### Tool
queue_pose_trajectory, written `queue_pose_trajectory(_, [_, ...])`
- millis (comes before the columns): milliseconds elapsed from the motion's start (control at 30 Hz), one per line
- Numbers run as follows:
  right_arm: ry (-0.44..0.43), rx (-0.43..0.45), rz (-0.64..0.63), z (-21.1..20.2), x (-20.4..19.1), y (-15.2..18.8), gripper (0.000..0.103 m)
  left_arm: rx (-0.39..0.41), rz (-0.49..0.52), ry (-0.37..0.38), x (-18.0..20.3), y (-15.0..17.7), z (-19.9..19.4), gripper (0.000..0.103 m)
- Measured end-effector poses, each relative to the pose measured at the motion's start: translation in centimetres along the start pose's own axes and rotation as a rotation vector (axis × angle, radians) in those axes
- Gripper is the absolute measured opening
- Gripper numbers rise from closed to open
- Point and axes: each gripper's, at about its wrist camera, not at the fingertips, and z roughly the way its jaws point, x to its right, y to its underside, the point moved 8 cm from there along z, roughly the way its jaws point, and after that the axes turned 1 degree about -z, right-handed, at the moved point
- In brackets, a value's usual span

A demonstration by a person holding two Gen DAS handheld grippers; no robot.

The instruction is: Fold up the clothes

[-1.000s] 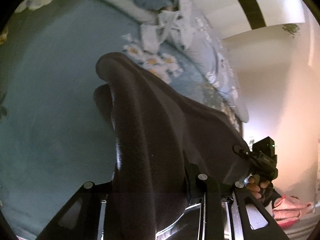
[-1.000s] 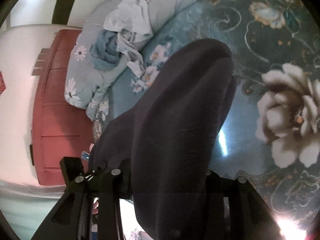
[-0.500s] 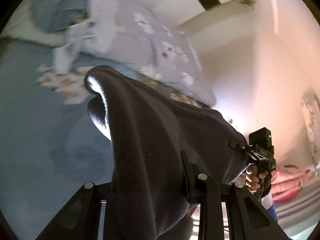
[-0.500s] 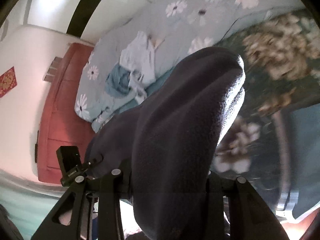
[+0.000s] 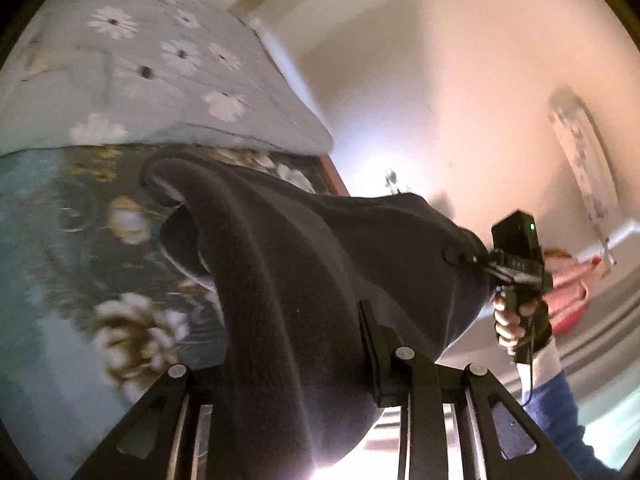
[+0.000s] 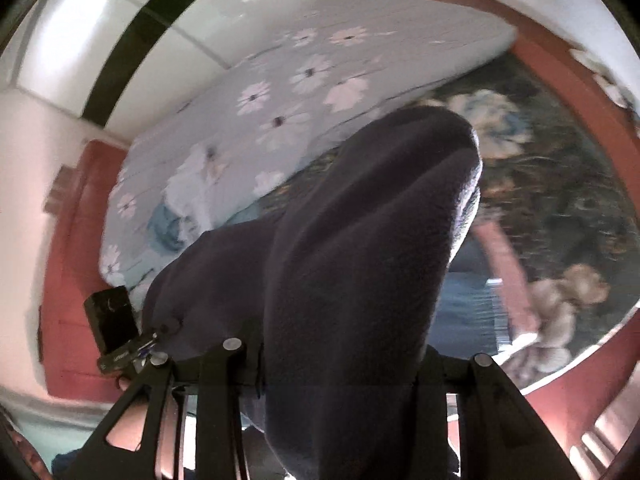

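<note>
A dark grey fleece garment (image 5: 320, 248) hangs in the air, stretched between both grippers above the bed. My left gripper (image 5: 296, 344) is shut on one edge of it, and the cloth drapes over and hides its left finger. At the right of the left wrist view, my right gripper (image 5: 480, 260) pinches the garment's far corner, with a hand (image 5: 508, 324) on its handle. In the right wrist view the same garment (image 6: 380, 208) bulges over my right gripper (image 6: 340, 352), which is shut on it. My left gripper (image 6: 154, 336) clamps the other corner at lower left.
Below lies a bed with a dark teal floral sheet (image 5: 80, 240) and a pale blue daisy quilt (image 5: 140, 72). A heap of light clothes (image 6: 176, 216) lies on the quilt. A red wooden bed frame (image 6: 72, 280) and pale walls surround it.
Both grippers rose and swung sideways with the garment still clamped. The views swept from the sheet and clothes heap toward the quilt, the wall and the bed's edge.
</note>
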Motion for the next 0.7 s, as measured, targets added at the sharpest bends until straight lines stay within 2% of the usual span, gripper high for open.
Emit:
queue_pose_trajectory(67, [0.028,-0.007,0.004,-0.7,2.3,-0.2,0.041,-0.028,0.0,0.015,0.8,0.5,2.6,0.031])
queue_pose_trajectory(200, [0.042,-0.024,-0.046,-0.7,5.8,-0.4,0.041,-0.008,0.027,0.015,1.5,2.3,5.6,0.031])
queue_pose_trajectory(300, [0.036,-0.039,-0.034,0.8,8.9,-0.4,0.041,0.015,0.067,-0.012,0.8,4.7,7.6,0.031])
queue_pose_trajectory(467, [0.051,-0.083,0.059,5.0,15.7,0.8,0.041,-0.035,0.053,-0.053,-1.1,9.4,10.3,0.031])
queue_pose_trajectory(567, [0.004,-0.063,0.126,5.8,18.6,1.8,0.043,-0.051,0.058,-0.051,-1.1,10.5,10.4,0.032])
queue_pose_trajectory(700, [-0.051,-0.043,0.141,6.1,20.2,2.2,0.047,-0.077,0.069,-0.058,-0.7,12.3,11.0,0.033])
